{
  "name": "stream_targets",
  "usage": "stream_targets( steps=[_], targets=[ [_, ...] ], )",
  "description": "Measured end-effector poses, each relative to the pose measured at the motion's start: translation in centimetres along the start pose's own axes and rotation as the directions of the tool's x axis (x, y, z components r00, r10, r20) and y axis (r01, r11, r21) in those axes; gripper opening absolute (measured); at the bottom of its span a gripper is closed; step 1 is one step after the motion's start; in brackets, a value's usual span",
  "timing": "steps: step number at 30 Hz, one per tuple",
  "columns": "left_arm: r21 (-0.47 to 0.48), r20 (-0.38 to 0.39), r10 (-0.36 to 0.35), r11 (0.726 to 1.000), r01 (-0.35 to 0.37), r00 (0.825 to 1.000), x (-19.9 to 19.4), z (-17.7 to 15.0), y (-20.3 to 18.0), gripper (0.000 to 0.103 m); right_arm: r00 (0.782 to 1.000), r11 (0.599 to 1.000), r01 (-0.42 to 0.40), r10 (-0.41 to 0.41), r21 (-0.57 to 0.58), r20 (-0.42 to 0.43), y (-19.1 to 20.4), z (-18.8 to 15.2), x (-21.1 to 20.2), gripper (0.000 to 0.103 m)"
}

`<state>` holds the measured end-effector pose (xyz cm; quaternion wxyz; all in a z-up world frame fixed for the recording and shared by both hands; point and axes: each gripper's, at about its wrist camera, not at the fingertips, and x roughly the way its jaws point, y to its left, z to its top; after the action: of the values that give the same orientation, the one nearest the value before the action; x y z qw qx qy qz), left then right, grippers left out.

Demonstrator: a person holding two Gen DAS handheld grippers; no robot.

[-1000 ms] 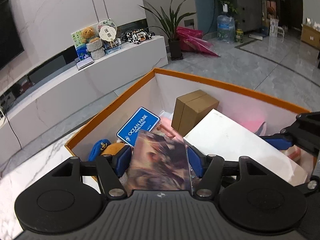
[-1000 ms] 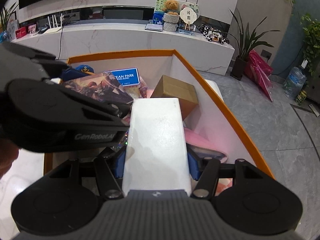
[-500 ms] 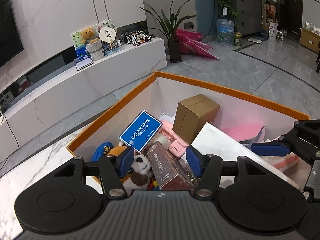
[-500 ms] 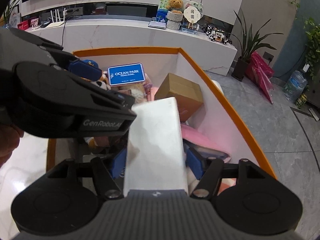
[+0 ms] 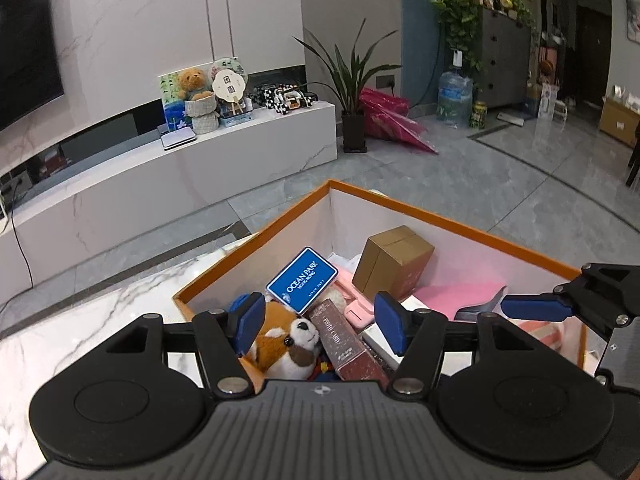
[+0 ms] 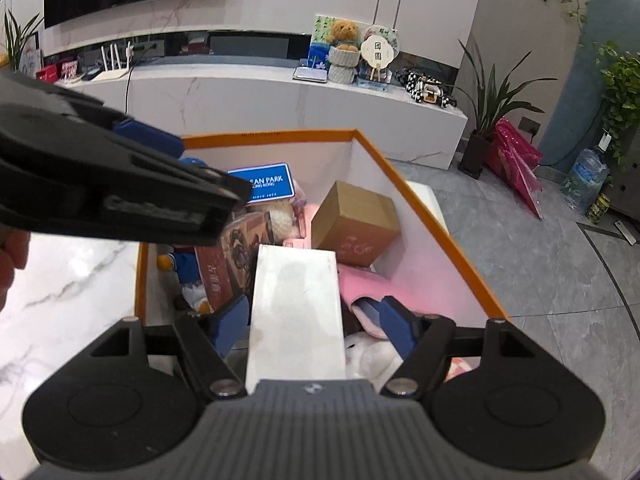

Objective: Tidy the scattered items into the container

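L claw (image 5: 320, 322) opening, empty; R claw (image 6: 314, 324) opening, white box (image 6: 296, 312) btwn, above container (image 6: 420, 208).

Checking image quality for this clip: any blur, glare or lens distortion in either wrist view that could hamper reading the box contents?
Left wrist view: sharp; fisheye bends the white TV counter; text on the blue Ocean Park sign is legible. Right wrist view: the left gripper up close is out of focus and hides part of the orange-rimmed container; soft glare on the long white box.
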<state>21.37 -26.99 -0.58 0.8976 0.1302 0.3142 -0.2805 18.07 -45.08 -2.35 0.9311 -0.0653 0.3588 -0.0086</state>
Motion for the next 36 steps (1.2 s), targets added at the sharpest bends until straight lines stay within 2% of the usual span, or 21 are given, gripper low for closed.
stream_targets(
  steps=[5, 7, 8, 9, 14, 18, 23, 25, 31, 34, 36],
  targets=[
    [-0.041, -0.008, -0.041, 0.998, 0.041, 0.999, -1.5, 0.3, 0.4, 0.075, 1.0, 1.0, 0.01, -0.01, 0.022, 0.026, -0.1, 0.0, -1.4, 0.08],
    [-0.053, 0.007, -0.04, 0.998, 0.04, 0.999, -2.4, 0.4, 0.4, 0.084, 0.999, 0.999, 0.02, -0.021, 0.035, 0.041, -0.1, 0.1, -2.1, 0.082],
    [-0.057, 0.016, -0.036, 0.998, 0.037, 0.999, -2.9, 0.4, 0.4, 0.092, 0.998, 0.999, 0.026, -0.029, 0.042, 0.054, -0.2, 0.1, -2.7, 0.089],
    [-0.063, 0.024, -0.034, 0.997, 0.035, 0.999, -3.3, 0.4, 0.5, 0.094, 0.997, 0.998, 0.033, -0.036, 0.049, 0.069, -0.2, 0.2, -3.2, 0.092],
    [-0.156, 0.048, -0.089, 0.983, 0.095, 0.995, -5.2, 0.2, 1.5, 0.098, 0.991, 0.995, 0.051, -0.061, 0.084, 0.116, -0.2, 0.7, -6.1, 0.1],
    [-0.211, 0.076, -0.093, 0.972, 0.107, 0.993, -6.8, -0.2, 2.0, 0.103, 0.985, 0.992, 0.072, -0.087, 0.104, 0.151, -0.2, 0.9, -8.3, 0.102],
    [-0.266, 0.104, -0.168, 0.945, 0.19, 0.98, -8.0, -1.0, 2.9, 0.103, 0.975, 0.987, 0.098, -0.121, 0.129, 0.185, -0.1, 0.7, -10.7, 0.102],
    [-0.258, 0.11, -0.152, 0.95, 0.176, 0.982, -8.6, -1.3, 2.8, 0.103, 0.972, 0.983, 0.114, -0.141, 0.145, 0.186, 0.0, 0.6, -11.5, 0.102],
    [-0.22, 0.115, -0.026, 0.974, 0.051, 0.993, -10.8, -2.2, 1.0, 0.103, 0.96, 0.97, 0.15, -0.189, 0.19, 0.205, 0.2, -0.3, -14.1, 0.102],
    [-0.208, 0.126, -0.024, 0.977, 0.05, 0.992, -11.4, -2.7, 0.3, 0.103, 0.954, 0.963, 0.167, -0.212, 0.213, 0.211, 0.2, -1.1, -15.1, 0.102],
    [-0.228, 0.112, -0.059, 0.97, 0.083, 0.992, -11.4, -2.9, 0.3, 0.103, 0.948, 0.956, 0.194, -0.24, 0.219, 0.208, 0.3, -1.5, -15.5, 0.102]
  ],
)
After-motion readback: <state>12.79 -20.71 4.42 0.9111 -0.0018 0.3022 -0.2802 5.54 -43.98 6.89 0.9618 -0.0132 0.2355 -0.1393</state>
